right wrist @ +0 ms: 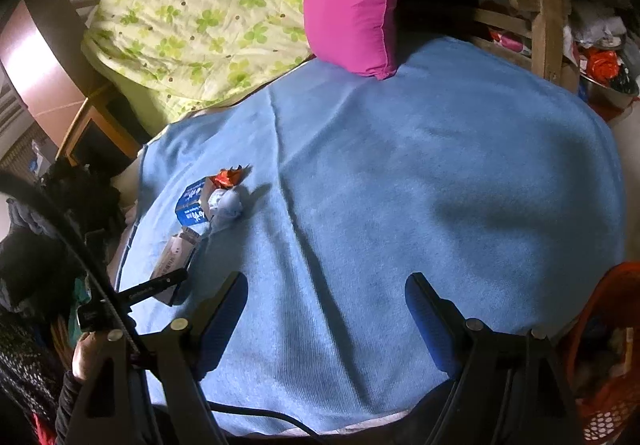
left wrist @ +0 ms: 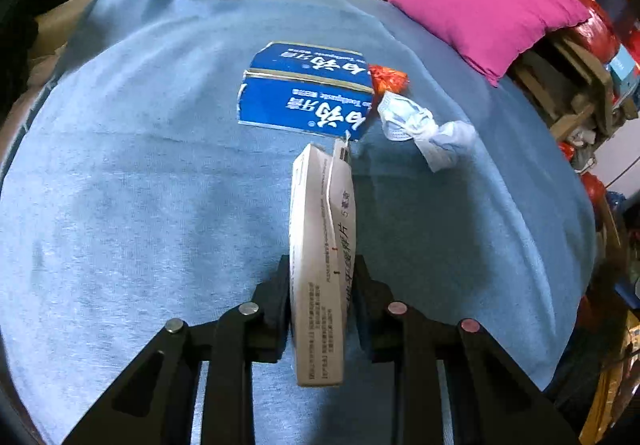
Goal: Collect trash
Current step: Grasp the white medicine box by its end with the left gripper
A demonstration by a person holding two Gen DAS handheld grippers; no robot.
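Left wrist view: the left gripper (left wrist: 320, 285) tilts steeply down over the blue cloth (left wrist: 140, 185), jaws clamped on a white carton (left wrist: 320, 245) held edge-up. Just beyond it lie a blue box (left wrist: 308, 93), a red wrapper (left wrist: 388, 77) and a crumpled mask (left wrist: 416, 125). Right wrist view: the right gripper (right wrist: 326, 309) angles down, jaws wide and empty over bare cloth; the trash sits far left, and an orange basket (right wrist: 600, 405) is near right.
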